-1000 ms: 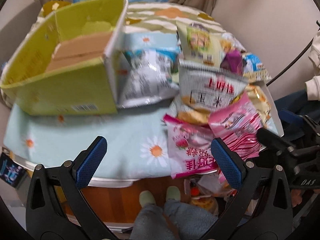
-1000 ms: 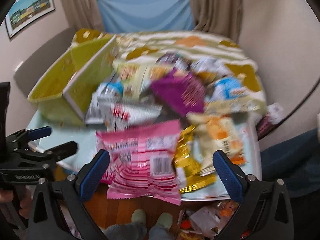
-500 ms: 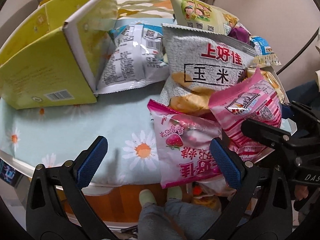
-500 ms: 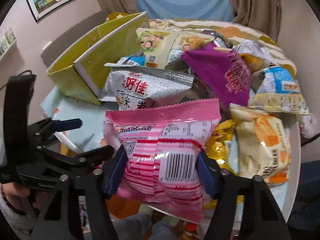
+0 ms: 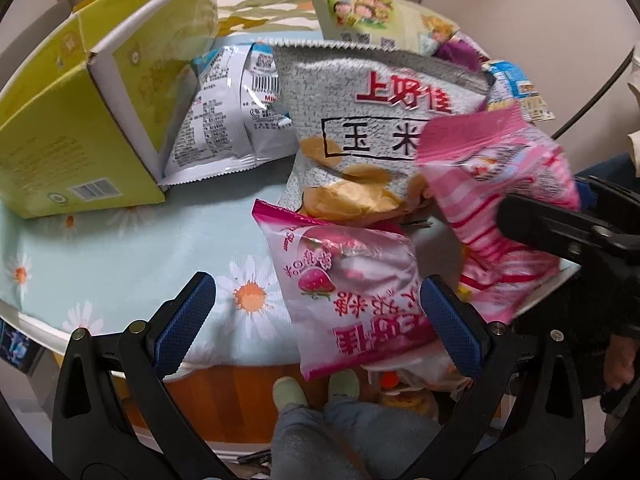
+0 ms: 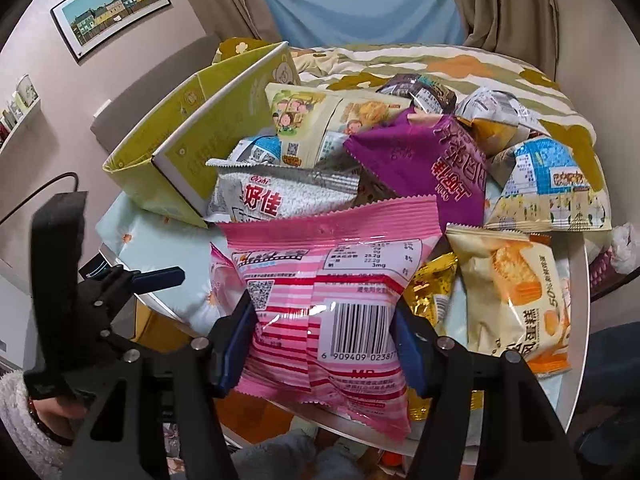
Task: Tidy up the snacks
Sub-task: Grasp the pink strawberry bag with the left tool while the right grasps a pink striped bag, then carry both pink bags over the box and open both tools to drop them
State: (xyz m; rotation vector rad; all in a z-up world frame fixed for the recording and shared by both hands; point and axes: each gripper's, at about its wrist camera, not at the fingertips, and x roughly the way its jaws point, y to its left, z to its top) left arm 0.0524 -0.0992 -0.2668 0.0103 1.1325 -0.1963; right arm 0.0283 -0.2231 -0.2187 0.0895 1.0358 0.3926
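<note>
A: Bench (image 5: 132, 264) first. What covers it, and what surrounds it?

B: Pale blue cloth with daisies. Beyond it a striped bedspread (image 6: 460, 68), curtains, and a framed picture (image 6: 110, 10) on the wall. A yellow-green carton (image 5: 80, 136) stands open at the bench's left.

A: Snacks?

B: Heaped to the carton's right. A grey bag (image 5: 372, 120) with red lettering leans upright; a purple packet (image 6: 432, 164) lies behind it.

A: Claws?

B: Right claw (image 6: 324, 344) has just been closing and now pinches a pink striped packet (image 6: 332, 300), barcode side up, at the near edge. Left claw (image 5: 320, 312) stands wide above a pink strawberry packet (image 5: 352, 292), holding nothing.
</note>
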